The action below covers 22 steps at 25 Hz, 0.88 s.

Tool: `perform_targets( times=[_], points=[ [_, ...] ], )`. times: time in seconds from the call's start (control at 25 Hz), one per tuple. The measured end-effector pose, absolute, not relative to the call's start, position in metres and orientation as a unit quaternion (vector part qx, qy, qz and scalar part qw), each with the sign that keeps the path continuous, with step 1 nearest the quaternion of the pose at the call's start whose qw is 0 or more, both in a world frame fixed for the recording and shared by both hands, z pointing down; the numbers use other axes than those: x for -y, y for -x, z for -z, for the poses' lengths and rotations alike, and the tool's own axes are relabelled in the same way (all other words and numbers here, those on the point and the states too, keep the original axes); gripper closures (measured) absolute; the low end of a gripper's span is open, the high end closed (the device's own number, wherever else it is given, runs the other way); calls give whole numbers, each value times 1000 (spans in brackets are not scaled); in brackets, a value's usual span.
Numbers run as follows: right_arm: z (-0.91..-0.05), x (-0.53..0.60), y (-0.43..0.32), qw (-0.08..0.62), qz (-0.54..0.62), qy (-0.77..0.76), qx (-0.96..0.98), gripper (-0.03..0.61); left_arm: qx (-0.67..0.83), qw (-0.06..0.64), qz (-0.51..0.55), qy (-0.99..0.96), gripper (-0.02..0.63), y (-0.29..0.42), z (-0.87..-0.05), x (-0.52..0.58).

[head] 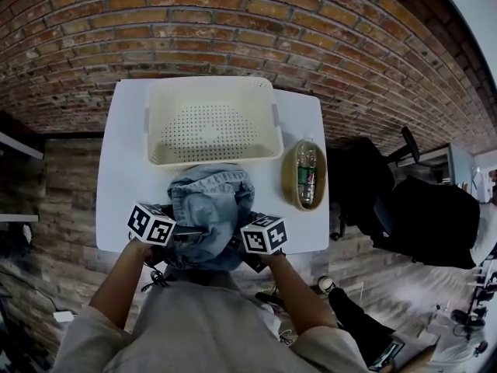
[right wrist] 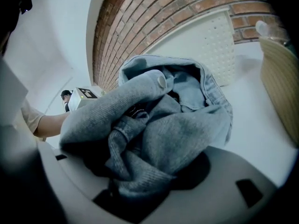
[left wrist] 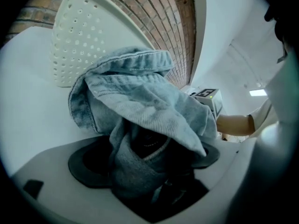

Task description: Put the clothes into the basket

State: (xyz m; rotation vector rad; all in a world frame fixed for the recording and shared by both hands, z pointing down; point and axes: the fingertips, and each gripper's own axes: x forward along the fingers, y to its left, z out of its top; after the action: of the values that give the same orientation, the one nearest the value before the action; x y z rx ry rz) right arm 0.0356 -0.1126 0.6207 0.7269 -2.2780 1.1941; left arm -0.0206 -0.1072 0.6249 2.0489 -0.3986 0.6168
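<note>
A bunched blue denim garment (head: 210, 208) lies on the white table (head: 124, 185), just in front of the cream perforated basket (head: 159, 123), which holds nothing I can see. My left gripper (head: 185, 231) is at the garment's left side. In the left gripper view, denim (left wrist: 140, 97) drapes over my left gripper (left wrist: 149, 171) and runs down between the jaws, hiding the pads. My right gripper (head: 238, 243) is at the garment's right side. In the right gripper view, a wrinkled fold of denim (right wrist: 177, 120) is pinched in my right gripper (right wrist: 140, 171).
An oval wooden bowl (head: 289, 179) with a plastic bottle (head: 306, 173) stands right of the basket, and the bowl (right wrist: 280, 78) also shows in the right gripper view. A brick wall lies behind the table. A black chair (head: 419, 208) stands off the table's right side.
</note>
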Motion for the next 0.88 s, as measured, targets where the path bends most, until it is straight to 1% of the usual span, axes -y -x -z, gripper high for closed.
perform_targets(
  times=[0.12, 0.24, 0.88],
  points=[
    [-610, 109, -35, 216, -424, -276, 835, 308, 162, 457, -241, -841, 144, 18, -614, 103],
    [-597, 101, -36, 219, -400, -285, 843, 319, 165, 443, -237, -848, 153, 15, -601, 94],
    [-466, 80, -41, 171, -269, -310, 896, 324, 212, 308, -206, -904, 161, 9, -471, 73]
  ],
)
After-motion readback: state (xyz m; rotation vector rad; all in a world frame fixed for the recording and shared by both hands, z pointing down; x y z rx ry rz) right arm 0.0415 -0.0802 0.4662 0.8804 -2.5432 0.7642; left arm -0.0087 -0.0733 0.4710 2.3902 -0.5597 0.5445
